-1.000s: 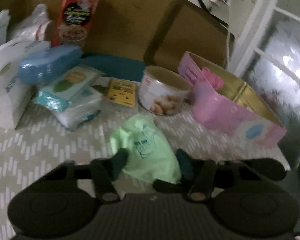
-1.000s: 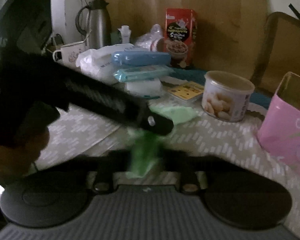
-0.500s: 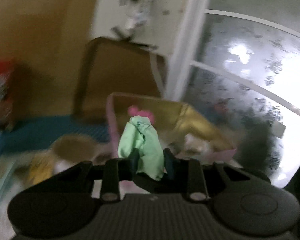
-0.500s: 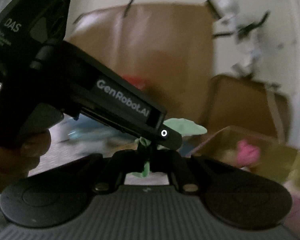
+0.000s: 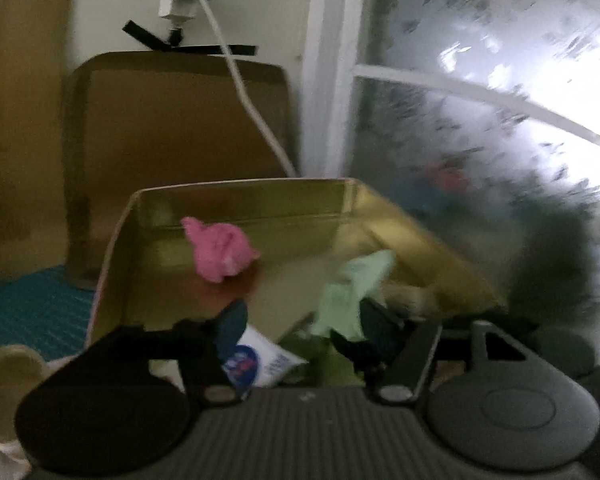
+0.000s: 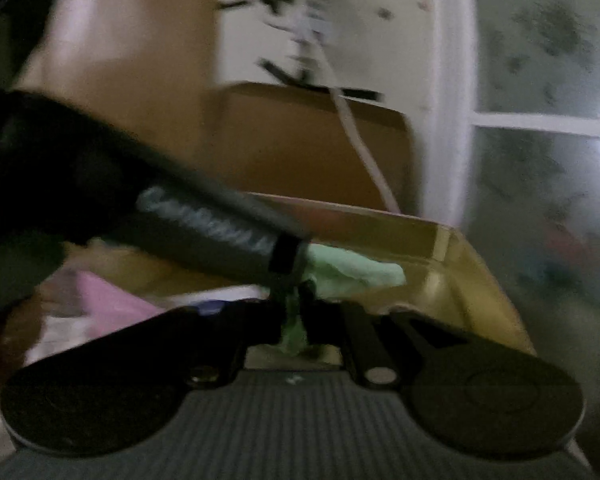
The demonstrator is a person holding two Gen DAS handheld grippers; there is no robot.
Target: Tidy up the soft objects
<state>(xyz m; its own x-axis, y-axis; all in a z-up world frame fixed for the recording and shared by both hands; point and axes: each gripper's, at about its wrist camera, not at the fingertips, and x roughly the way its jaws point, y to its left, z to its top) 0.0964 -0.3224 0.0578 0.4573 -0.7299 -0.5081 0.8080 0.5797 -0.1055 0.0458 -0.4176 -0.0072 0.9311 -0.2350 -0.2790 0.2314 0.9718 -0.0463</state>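
Observation:
A light green cloth point(image 5: 352, 288) hangs over the open gold-lined box point(image 5: 236, 190), which holds a pink soft toy point(image 5: 218, 250). My left gripper point(image 5: 302, 330) is above the box. Its jaws are opening, and the cloth rests only against the right finger point(image 5: 374, 332), with a gap beside it. In the right wrist view the green cloth point(image 6: 356, 270) runs down between the fingers of my right gripper point(image 6: 294, 316). Those jaws are starting to open but still pinch it. The black body of the left tool point(image 6: 204, 228) crosses in front, above the box point(image 6: 440, 236).
A brown board point(image 5: 172, 120) leans behind the box, with a white cable point(image 5: 252, 112) hanging across it. A frosted window point(image 5: 480, 100) fills the right. A blue mat point(image 5: 32, 304) and a round tin point(image 5: 8, 364) lie to the left. A white packet point(image 5: 260, 360) lies under the left gripper.
Both grippers lifted the green cloth off the table and swung right to the box. The left jaws have spread apart and no longer clamp it. The right jaws look as close as before.

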